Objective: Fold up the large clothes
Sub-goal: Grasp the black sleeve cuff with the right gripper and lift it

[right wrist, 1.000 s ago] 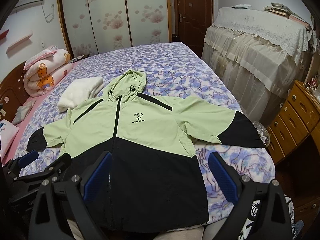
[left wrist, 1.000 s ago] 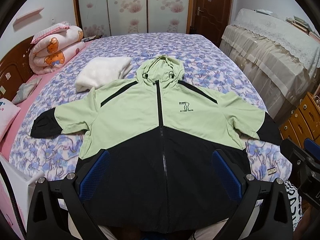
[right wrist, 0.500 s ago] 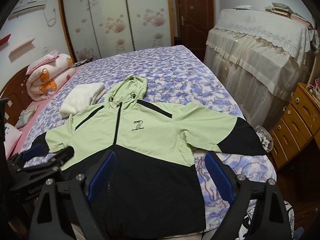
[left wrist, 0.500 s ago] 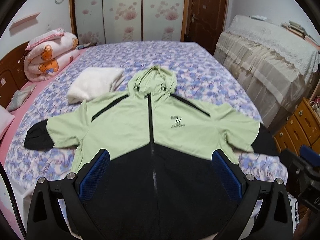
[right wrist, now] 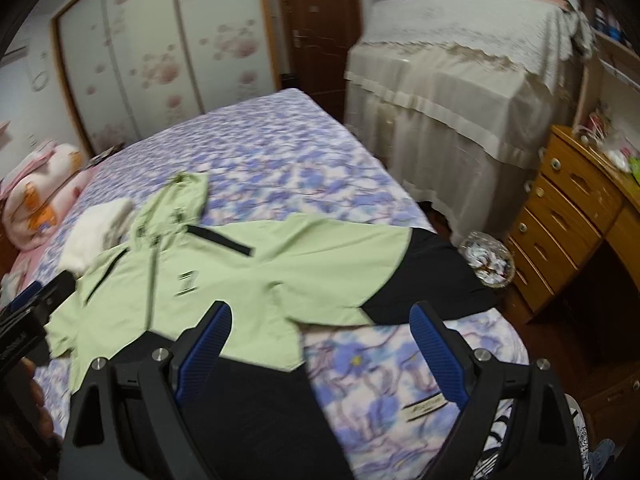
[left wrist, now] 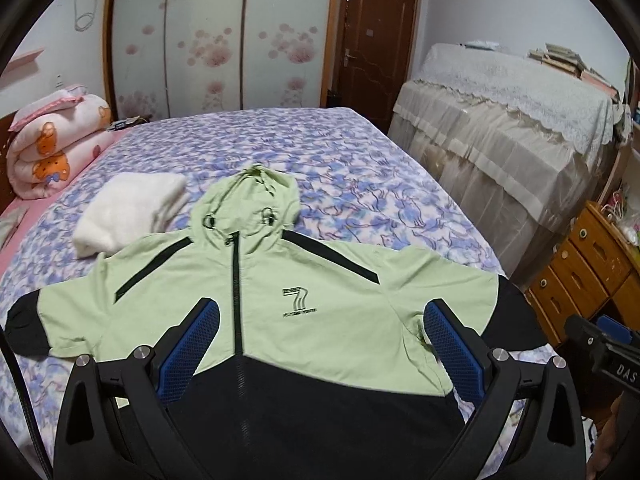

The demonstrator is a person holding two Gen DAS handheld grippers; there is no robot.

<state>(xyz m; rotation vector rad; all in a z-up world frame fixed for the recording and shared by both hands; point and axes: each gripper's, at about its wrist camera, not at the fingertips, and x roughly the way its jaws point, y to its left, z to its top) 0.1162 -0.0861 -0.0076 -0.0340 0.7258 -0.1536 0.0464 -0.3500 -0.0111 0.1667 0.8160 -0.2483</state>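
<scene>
The jacket (left wrist: 320, 320) was spread flat near the bed (left wrist: 360, 184) edge; both the left gripper (left wrist: 320, 344) and the right gripper (right wrist: 320, 344) were held wide open above it.

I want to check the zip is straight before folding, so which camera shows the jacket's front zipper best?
The left wrist view. The jacket lies nearly centred there, its zipper sharp from the hood down into the black lower half. In the right wrist view the zipper sits off to the left, motion-blurred, with its lower end hidden behind the right hand-held gripper.
</scene>
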